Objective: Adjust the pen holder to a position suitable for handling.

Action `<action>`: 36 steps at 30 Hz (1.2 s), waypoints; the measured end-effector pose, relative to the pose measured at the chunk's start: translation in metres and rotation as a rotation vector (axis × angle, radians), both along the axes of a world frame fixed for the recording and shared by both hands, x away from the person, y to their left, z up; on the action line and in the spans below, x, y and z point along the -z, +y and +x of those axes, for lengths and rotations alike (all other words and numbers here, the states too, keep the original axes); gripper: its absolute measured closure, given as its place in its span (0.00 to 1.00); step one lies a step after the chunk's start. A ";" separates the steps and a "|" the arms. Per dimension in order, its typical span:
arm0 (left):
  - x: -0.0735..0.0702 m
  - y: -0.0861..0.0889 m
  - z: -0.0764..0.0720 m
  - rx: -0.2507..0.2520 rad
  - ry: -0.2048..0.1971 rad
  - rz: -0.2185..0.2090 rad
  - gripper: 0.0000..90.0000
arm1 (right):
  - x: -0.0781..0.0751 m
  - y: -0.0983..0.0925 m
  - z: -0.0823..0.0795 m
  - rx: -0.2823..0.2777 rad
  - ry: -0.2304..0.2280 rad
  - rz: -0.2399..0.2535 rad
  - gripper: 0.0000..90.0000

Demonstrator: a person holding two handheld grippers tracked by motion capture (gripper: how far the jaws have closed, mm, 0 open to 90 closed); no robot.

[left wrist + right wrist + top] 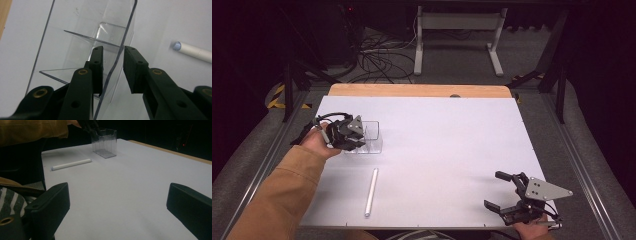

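At far left, near the table's (437, 107) left edge: left gripper (113, 53) straddling one wall of the clear plastic box (371, 137), one jaw inside, one outside, pads (133, 67) narrowed yet seemingly not quite pressing. Risked slipping on slick thin plastic, or tipping the light box, if lifted early. Farther right, apart: white tube (371, 191), prone to rolling if bumped. Far right: right gripper (502, 192) spread wide, empty.

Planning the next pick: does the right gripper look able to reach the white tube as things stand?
Probably yes: the right gripper has open jaws, and bare table lies between it and the white tube.
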State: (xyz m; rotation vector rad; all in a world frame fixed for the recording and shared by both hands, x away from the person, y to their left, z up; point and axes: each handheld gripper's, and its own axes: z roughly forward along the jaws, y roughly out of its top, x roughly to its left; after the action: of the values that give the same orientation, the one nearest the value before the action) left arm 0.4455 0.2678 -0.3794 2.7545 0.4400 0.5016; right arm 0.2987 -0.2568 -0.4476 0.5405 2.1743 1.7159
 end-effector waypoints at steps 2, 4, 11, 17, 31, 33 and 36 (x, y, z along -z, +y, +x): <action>0.000 0.000 0.000 0.003 0.009 0.005 0.80 | 0.000 0.000 0.000 -0.001 0.002 0.001 0.06; 0.000 -0.001 0.000 0.021 0.023 0.014 0.82 | 0.000 0.000 0.000 -0.003 0.004 0.002 0.06; -0.001 -0.002 -0.006 0.069 0.057 0.051 0.96 | 0.001 0.000 0.001 -0.013 0.010 0.006 0.06; -0.005 0.001 -0.005 0.073 0.094 0.015 0.98 | 0.002 0.002 0.001 -0.024 0.010 0.002 0.06; -0.032 -0.019 -0.015 0.135 0.046 -0.121 0.98 | 0.002 0.002 0.002 -0.025 0.011 0.006 0.06; -0.035 -0.029 -0.015 0.160 0.050 -0.142 0.98 | 0.002 0.002 0.001 -0.026 0.010 0.005 0.06; -0.038 -0.045 -0.015 0.191 0.056 -0.156 0.98 | 0.001 0.002 0.001 -0.027 0.010 0.005 0.06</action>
State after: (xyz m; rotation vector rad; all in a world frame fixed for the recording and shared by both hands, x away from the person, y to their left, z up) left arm 0.4305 0.2230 -0.3413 2.6293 0.2147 0.3294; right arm 0.3002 -0.2553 -0.4491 0.5243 2.1945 1.7372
